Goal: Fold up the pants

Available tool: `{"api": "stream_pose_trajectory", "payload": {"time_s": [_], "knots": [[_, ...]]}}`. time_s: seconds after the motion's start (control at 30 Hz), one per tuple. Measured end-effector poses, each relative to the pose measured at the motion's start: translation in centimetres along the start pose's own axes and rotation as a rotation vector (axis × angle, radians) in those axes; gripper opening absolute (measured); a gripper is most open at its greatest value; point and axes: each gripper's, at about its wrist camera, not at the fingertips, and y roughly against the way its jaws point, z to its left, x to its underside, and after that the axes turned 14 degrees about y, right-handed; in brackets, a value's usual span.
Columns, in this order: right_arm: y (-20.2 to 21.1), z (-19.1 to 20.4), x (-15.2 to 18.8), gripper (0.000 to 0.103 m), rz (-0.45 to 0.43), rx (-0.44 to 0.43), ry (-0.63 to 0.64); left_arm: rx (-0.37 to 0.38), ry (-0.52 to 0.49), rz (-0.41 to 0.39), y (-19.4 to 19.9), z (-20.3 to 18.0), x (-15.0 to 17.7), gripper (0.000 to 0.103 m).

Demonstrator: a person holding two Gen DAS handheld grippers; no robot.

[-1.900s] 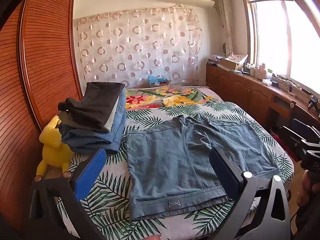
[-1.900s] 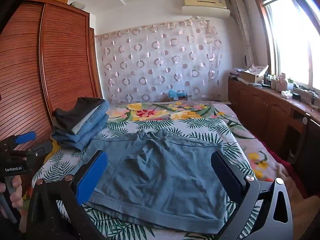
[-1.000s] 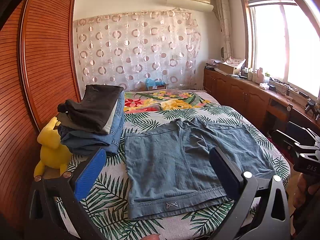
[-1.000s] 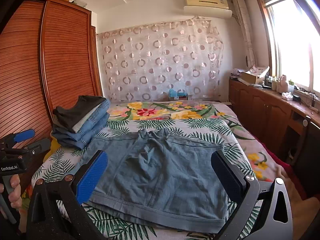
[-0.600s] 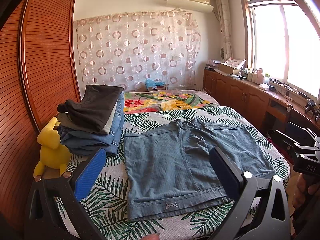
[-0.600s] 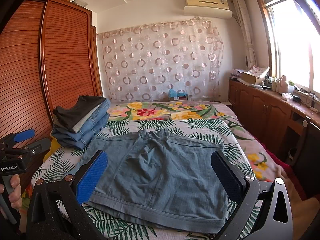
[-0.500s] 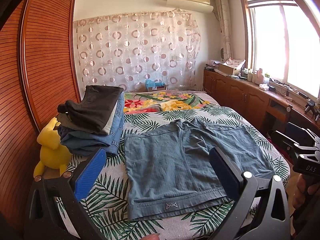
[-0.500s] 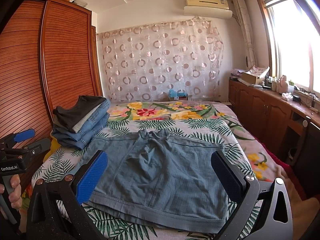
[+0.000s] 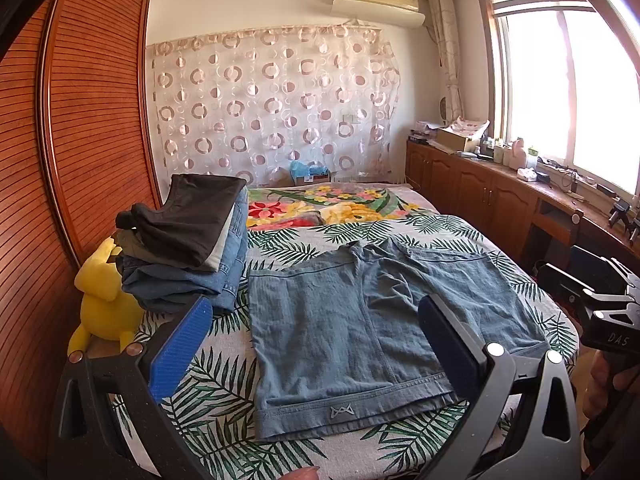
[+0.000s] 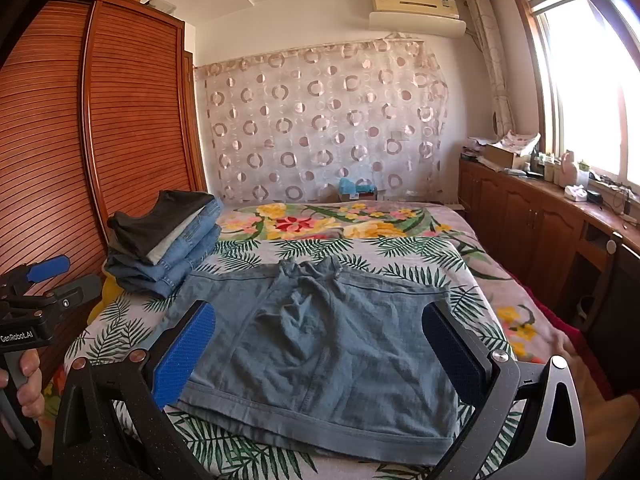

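Light blue denim shorts (image 9: 352,332) lie spread flat on the leaf-print bed (image 9: 208,392), waistband toward me and legs toward the far wall. My left gripper (image 9: 314,304) hovers open above the near left part of the shorts, holding nothing. The right wrist view shows the same shorts (image 10: 328,344) from the right side, wrinkled around the crotch. My right gripper (image 10: 317,310) is open over them, and it too holds nothing. Each gripper shows at the edge of the other's view, held in a hand: the left gripper (image 10: 36,280) and the right gripper (image 9: 600,304).
A stack of folded jeans and dark clothes (image 9: 188,248) sits on the bed's left side beside a yellow plush toy (image 9: 102,300). A brown slatted wardrobe (image 9: 80,140) stands along the left. Wooden cabinets (image 9: 500,200) run under the window on the right.
Both views shifted slightly about a second ago and have held nearly still since. The shorts lie as before and both grippers stay open.
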Motion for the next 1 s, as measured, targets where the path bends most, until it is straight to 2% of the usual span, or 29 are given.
{"api": "stream_pose_trajectory", "payload": {"time_s": [1.0], "knots": [[0.03,0.12,-0.06,0.103,0.000,-0.001,-0.001,0.002,-0.001,-0.006,0.26,0.05,0.02,0.103]]}}
